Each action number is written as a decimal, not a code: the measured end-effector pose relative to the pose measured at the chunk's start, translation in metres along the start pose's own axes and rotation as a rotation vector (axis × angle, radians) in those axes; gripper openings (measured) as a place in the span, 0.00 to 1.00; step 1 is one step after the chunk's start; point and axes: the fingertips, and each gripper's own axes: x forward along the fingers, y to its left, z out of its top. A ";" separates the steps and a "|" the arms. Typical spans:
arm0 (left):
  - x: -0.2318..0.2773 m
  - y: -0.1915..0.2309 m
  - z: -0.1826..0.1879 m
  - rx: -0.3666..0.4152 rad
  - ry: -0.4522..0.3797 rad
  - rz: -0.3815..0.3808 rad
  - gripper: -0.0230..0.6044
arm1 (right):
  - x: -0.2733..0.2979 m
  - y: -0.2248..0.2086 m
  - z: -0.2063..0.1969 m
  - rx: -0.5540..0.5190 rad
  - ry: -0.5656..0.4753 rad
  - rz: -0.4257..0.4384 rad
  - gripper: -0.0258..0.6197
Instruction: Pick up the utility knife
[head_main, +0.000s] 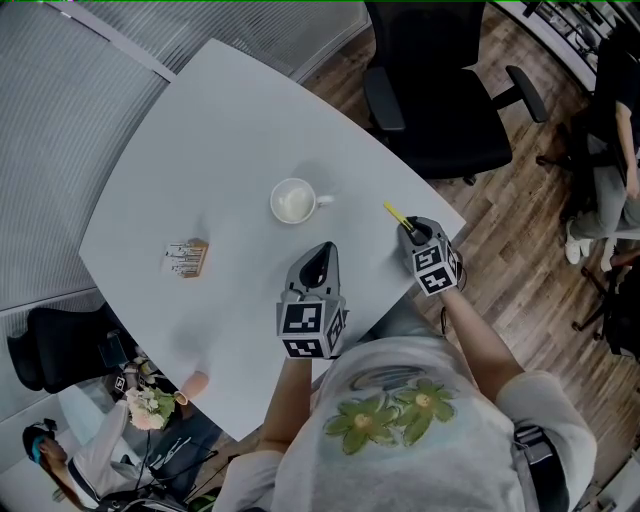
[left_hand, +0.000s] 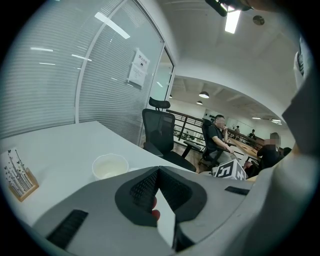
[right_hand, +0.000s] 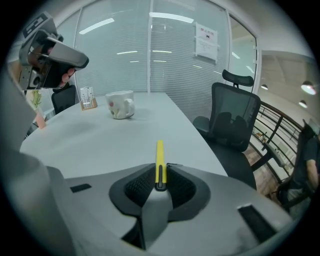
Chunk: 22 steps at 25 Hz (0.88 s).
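Note:
The utility knife (head_main: 395, 214) is a slim yellow stick near the right edge of the white table (head_main: 220, 130). My right gripper (head_main: 412, 232) holds its near end. In the right gripper view the knife (right_hand: 160, 160) sits in the notch between the two dark pads, which press on its sides, and my right gripper (right_hand: 160, 182) is shut on it. The knife's far end points out over the tabletop. My left gripper (head_main: 320, 255) hovers above the table's front part, left of the knife. In its own view my left gripper (left_hand: 159, 172) has its pads together and holds nothing.
A white mug (head_main: 294, 201) stands mid-table, beyond both grippers. A small wooden card holder (head_main: 186, 258) sits to the left. A black office chair (head_main: 440, 90) stands at the table's far right side. People sit at desks in the background.

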 end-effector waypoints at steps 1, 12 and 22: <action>0.000 -0.001 0.001 0.001 -0.001 -0.001 0.04 | 0.000 -0.001 0.000 -0.007 0.004 0.000 0.15; -0.003 -0.006 0.002 0.010 0.000 -0.003 0.04 | -0.001 0.000 -0.001 -0.008 0.037 0.027 0.14; -0.009 -0.007 0.002 0.015 -0.001 0.002 0.04 | -0.006 0.008 -0.001 -0.009 0.046 0.050 0.14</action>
